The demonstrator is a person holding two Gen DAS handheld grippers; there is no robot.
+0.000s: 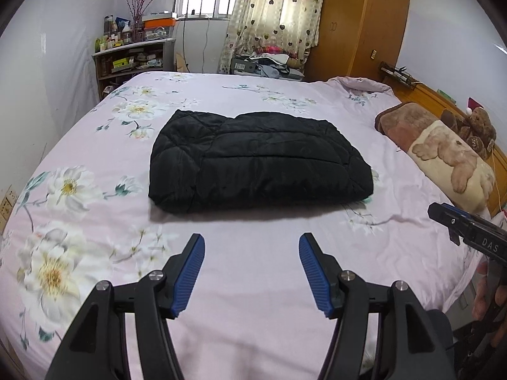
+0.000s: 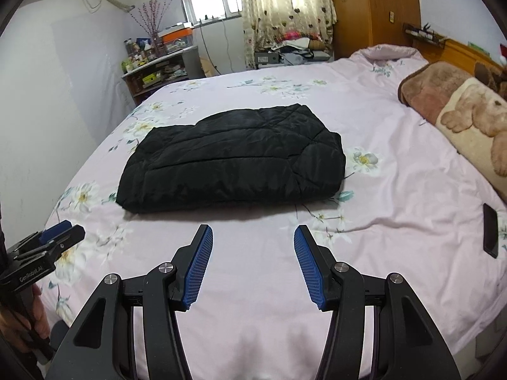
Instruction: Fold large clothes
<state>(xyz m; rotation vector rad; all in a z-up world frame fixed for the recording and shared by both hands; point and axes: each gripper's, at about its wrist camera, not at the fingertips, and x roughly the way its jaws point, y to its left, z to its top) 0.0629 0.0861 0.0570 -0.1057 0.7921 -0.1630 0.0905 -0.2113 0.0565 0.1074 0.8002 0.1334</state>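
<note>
Both claws hang spread and empty, left gripper (image 1: 252, 243) and right gripper (image 2: 253, 234), just short of the folded black jacket (image 1: 256, 161), its long axis crosswise on the floral bedspread (image 1: 253, 285).

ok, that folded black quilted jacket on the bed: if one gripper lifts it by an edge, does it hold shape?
Probably not. The black quilted jacket looks soft and puffy, so its layers would likely sag and unfold. The sheeny shell may be slippery. It is likely light for its bulk.

"DAS" marks the right gripper (image 1: 434, 210); "GenRoboLAI" marks the left gripper (image 2: 68, 228).
</note>
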